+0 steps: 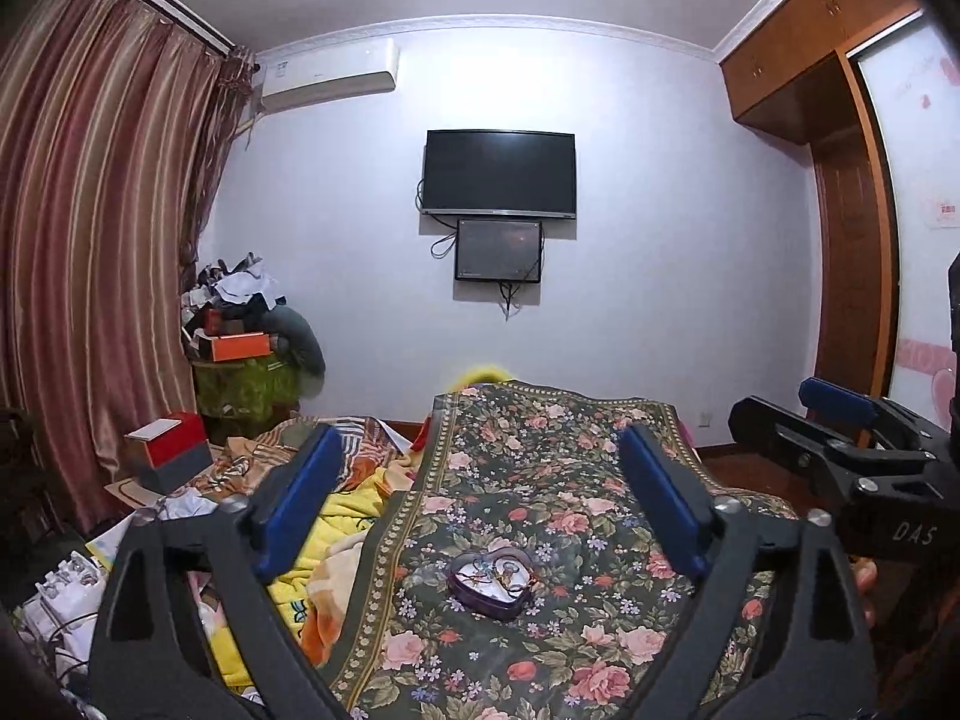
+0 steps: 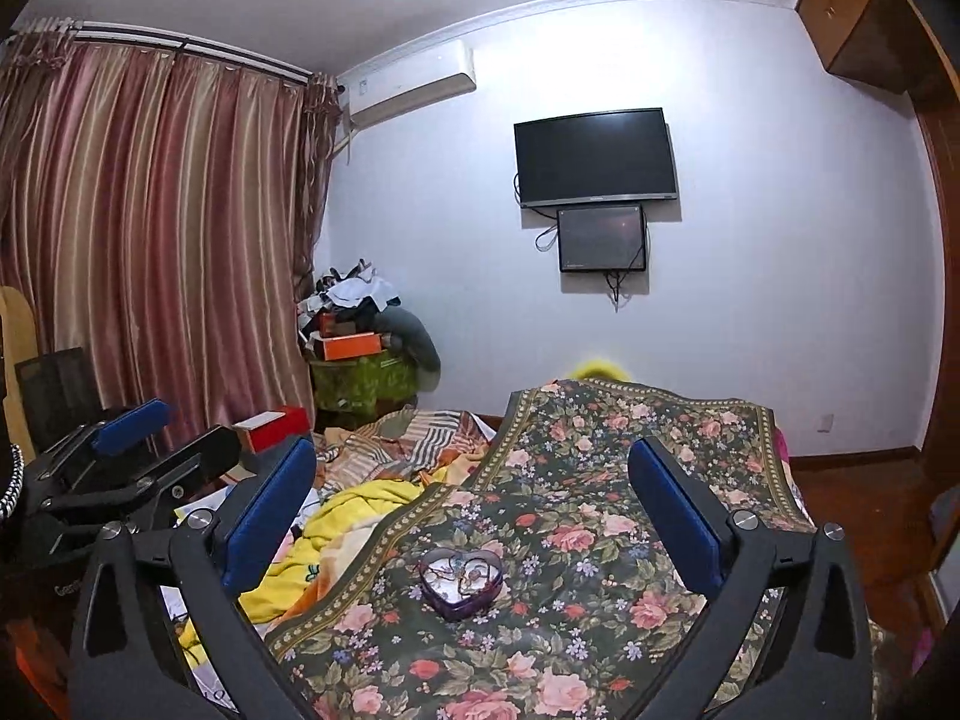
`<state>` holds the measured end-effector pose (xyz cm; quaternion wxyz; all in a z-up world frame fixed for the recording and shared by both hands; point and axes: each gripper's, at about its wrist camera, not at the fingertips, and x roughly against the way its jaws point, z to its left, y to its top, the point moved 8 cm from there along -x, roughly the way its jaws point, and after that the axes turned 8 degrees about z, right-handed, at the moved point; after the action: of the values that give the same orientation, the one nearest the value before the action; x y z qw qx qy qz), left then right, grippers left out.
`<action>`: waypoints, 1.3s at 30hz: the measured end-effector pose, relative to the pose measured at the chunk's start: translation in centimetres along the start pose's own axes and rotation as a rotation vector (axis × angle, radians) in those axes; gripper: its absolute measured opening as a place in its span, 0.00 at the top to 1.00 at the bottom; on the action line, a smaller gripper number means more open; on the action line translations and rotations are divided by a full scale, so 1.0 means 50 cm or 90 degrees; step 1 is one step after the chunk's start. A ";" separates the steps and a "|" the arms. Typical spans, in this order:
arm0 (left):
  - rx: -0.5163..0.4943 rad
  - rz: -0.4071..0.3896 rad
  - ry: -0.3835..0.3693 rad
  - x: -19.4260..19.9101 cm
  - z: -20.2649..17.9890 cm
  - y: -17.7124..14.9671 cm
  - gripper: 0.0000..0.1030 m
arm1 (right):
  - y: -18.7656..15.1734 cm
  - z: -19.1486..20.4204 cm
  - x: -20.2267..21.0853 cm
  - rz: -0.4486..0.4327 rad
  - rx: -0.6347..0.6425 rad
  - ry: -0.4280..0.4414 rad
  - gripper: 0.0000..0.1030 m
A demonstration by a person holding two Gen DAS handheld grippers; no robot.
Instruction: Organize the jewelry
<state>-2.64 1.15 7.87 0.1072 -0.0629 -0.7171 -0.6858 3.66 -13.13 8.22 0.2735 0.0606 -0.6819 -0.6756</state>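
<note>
A purple heart-shaped box (image 1: 491, 583) sits open on the dark floral cloth (image 1: 540, 480); thin chains and strings lie in it on a white lining. It also shows in the right wrist view (image 2: 461, 582). My left gripper (image 1: 480, 510) is open and empty, held above and behind the box. My right gripper (image 2: 474, 516) is also open and empty, above the box. Each gripper shows at the edge of the other's view: the right one (image 1: 840, 426) and the left one (image 2: 138, 438).
The floral cloth (image 2: 600, 480) covers a bed. Rumpled yellow and striped bedding (image 2: 372, 498) lies to its left. A red and grey box (image 1: 168, 450) stands at the left. A pile of boxes and clothes (image 1: 246, 324) fills the corner by the curtain (image 1: 90, 240).
</note>
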 end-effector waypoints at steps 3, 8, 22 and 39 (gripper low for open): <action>0.002 -0.002 0.007 -0.002 0.003 -0.003 0.04 | -0.006 -0.002 0.003 0.004 -0.004 0.001 0.00; 0.005 0.006 0.008 -0.008 0.005 -0.007 0.04 | -0.009 -0.009 0.005 0.006 -0.011 0.001 0.00; 0.010 0.017 0.006 -0.022 0.007 -0.014 0.02 | -0.013 -0.013 0.005 0.014 -0.013 0.004 0.00; 0.018 0.024 0.005 -0.031 0.011 -0.021 0.00 | -0.012 -0.012 0.005 0.015 -0.013 0.003 0.00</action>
<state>-1.45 1.71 6.46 0.1239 -0.0725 -0.7251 -0.6736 3.54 -13.85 7.66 0.2839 0.0514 -0.6751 -0.6790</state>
